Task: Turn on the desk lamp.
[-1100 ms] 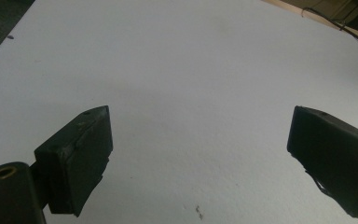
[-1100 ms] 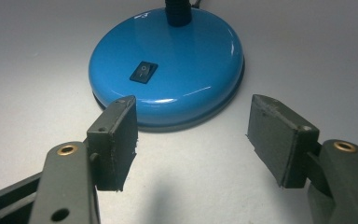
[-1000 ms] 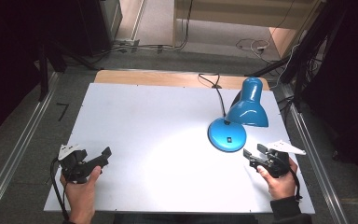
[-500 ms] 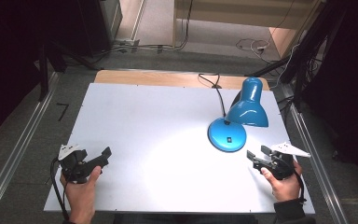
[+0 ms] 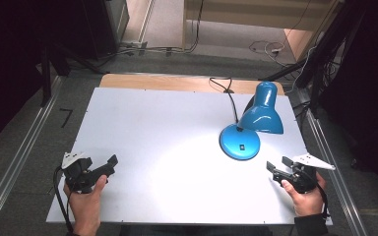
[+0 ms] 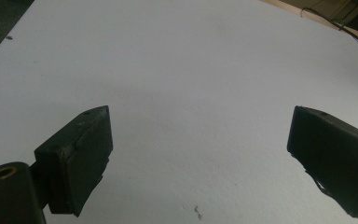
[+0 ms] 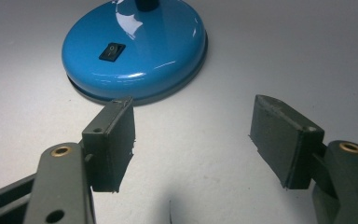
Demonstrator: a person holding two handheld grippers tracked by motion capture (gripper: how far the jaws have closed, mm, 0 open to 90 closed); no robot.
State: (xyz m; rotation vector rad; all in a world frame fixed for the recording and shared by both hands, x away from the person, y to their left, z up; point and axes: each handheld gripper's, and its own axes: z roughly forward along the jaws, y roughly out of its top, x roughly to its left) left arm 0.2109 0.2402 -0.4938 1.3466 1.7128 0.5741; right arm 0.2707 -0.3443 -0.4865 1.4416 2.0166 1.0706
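My right gripper (image 7: 193, 140), jaws apart & empty, faces the glossy blue metal desk lamp (image 5: 248, 125) at counter's (image 5: 152, 147) right, near its black rocker switch (image 7: 112, 51), prob. to press it. Left gripper (image 6: 198, 156) gapes idle.

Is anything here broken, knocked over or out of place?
Nothing stands out. The blue desk lamp stands upright on its round base, shade tipped down over the white table. Its cord trails off the far edge. Both hand-held grippers, left and right, are open and hold nothing.

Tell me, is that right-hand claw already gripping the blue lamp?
No: the right gripper has its jaws spread wide over bare table, short of the blue lamp base.
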